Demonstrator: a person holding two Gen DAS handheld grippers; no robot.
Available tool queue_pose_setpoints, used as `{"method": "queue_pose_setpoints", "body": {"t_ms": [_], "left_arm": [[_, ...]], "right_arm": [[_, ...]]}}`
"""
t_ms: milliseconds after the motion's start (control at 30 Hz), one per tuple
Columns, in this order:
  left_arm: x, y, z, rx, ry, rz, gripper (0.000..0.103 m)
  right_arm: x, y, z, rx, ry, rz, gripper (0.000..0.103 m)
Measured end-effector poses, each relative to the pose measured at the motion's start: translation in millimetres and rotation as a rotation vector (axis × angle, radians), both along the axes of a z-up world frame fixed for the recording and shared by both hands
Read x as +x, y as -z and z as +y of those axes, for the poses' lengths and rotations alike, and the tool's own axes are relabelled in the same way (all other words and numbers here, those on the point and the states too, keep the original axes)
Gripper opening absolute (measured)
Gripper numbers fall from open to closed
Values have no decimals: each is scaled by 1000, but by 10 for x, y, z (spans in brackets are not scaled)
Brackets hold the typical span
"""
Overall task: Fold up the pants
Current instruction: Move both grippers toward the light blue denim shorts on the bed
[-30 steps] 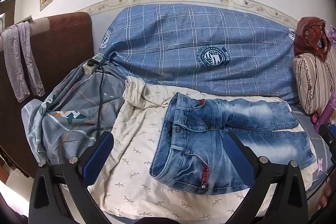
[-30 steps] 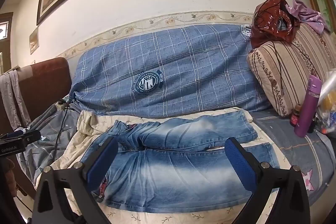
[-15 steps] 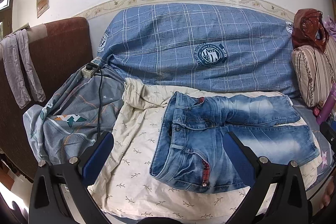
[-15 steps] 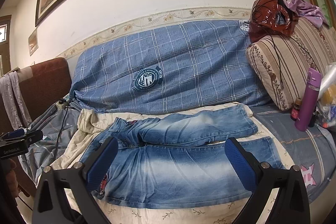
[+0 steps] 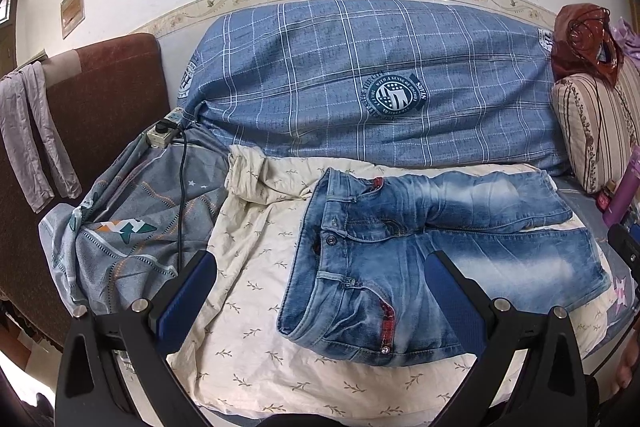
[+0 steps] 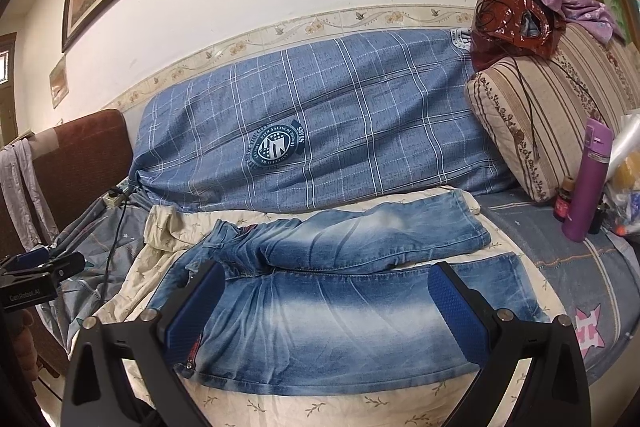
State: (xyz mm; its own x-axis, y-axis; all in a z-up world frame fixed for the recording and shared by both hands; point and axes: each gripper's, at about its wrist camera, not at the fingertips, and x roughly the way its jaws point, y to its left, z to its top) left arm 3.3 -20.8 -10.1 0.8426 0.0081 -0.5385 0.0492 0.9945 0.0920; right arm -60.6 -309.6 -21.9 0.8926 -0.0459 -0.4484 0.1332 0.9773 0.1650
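Faded blue jeans [image 5: 420,239] lie spread on a cream leaf-print sheet [image 5: 256,267], waistband to the left, both legs running right, the far leg a little apart from the near one. They also show in the right wrist view [image 6: 344,295]. My left gripper [image 5: 320,291] is open and empty, hovering in front of the waistband. My right gripper [image 6: 324,307] is open and empty, hovering in front of the near leg. The left gripper's body shows at the left edge of the right wrist view [image 6: 36,275].
A blue plaid cushion [image 5: 360,83] backs the sofa. A grey blanket [image 5: 128,227] with a power strip [image 5: 162,131] and cable lies left. A striped pillow [image 6: 532,123], purple bottle [image 6: 586,183] and small items stand right.
Both grippers have drawn slightly back and up; the jeans sit a bit lower and smaller in view. The jeans have not moved.
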Motion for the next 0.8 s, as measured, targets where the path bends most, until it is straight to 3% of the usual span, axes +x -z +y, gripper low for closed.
{"method": "queue_pose_setpoints", "body": {"t_ms": [800], "left_arm": [[141, 121, -86, 6, 14, 30, 103]], "right_arm": [[122, 108, -63, 11, 5, 30, 103]]}}
